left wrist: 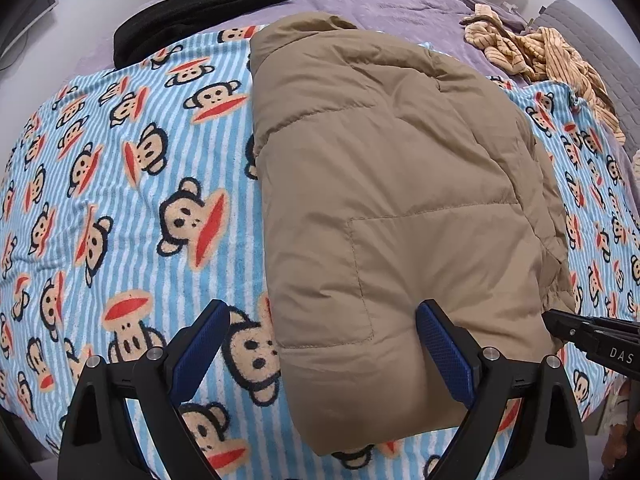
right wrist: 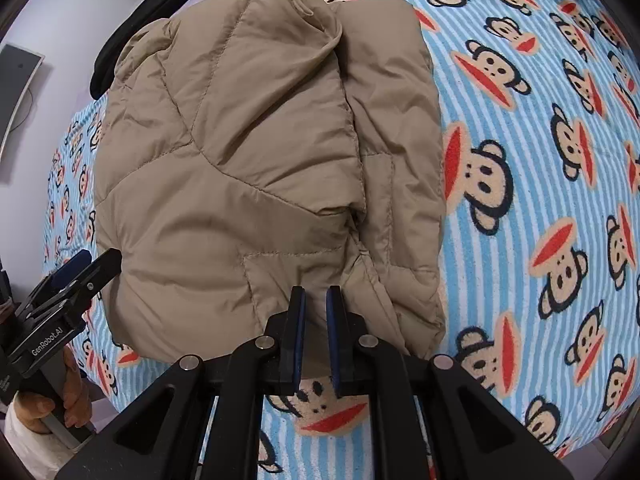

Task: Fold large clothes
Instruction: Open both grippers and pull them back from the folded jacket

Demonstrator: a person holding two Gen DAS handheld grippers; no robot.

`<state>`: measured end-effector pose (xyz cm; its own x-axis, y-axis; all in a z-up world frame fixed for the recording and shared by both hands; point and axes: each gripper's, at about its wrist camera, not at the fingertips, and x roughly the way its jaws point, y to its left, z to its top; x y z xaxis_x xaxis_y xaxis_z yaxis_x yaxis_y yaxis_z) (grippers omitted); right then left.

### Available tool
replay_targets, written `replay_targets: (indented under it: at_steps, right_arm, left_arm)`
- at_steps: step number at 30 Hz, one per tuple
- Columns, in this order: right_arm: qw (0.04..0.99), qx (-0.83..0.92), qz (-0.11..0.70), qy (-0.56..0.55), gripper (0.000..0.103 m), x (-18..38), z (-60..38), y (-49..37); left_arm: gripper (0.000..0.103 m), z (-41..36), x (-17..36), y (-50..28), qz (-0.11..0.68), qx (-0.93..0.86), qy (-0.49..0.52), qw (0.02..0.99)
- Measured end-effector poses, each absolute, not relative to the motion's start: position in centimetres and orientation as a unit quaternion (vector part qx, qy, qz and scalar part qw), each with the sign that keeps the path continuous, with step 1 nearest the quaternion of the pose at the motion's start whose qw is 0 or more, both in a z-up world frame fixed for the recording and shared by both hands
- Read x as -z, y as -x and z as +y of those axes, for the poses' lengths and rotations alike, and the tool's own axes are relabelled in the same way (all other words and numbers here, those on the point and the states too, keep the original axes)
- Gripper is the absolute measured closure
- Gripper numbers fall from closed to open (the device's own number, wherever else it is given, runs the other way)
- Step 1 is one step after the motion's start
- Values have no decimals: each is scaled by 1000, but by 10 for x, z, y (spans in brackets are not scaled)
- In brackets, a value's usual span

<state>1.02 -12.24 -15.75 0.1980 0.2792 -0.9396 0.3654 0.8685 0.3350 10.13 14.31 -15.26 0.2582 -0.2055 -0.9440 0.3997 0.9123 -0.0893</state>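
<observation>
Jacket [right wrist: 256, 168] lies folded on the blanket [right wrist: 540, 160], hem just ahead of both claws. Left claw [left wrist: 322, 344] gapes wide, straddling its corner w/o touching. Right claw [right wrist: 316, 320] nearly clenched, nothing visibly pinched. Risk: puffy layers spring open, or a one-layer grab drags the fold apart.

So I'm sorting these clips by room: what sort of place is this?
Most likely a bedroom: the tan puffer jacket lies on a monkey-print blanket spread over a purple bedspread, with other clothes piled nearby.
</observation>
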Motion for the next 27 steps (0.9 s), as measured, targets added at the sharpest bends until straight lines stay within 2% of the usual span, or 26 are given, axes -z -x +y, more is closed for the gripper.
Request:
replay_targets:
  at_steps: [16, 27]
  right_arm:
    - [739, -8, 625, -251, 91, 115, -119, 15]
    - [743, -49, 623, -242, 91, 81, -141, 52]
  left_arm:
    - [8, 147, 121, -63, 585, 160, -97, 789]
    - [8, 129, 70, -11, 572, 148, -82, 803]
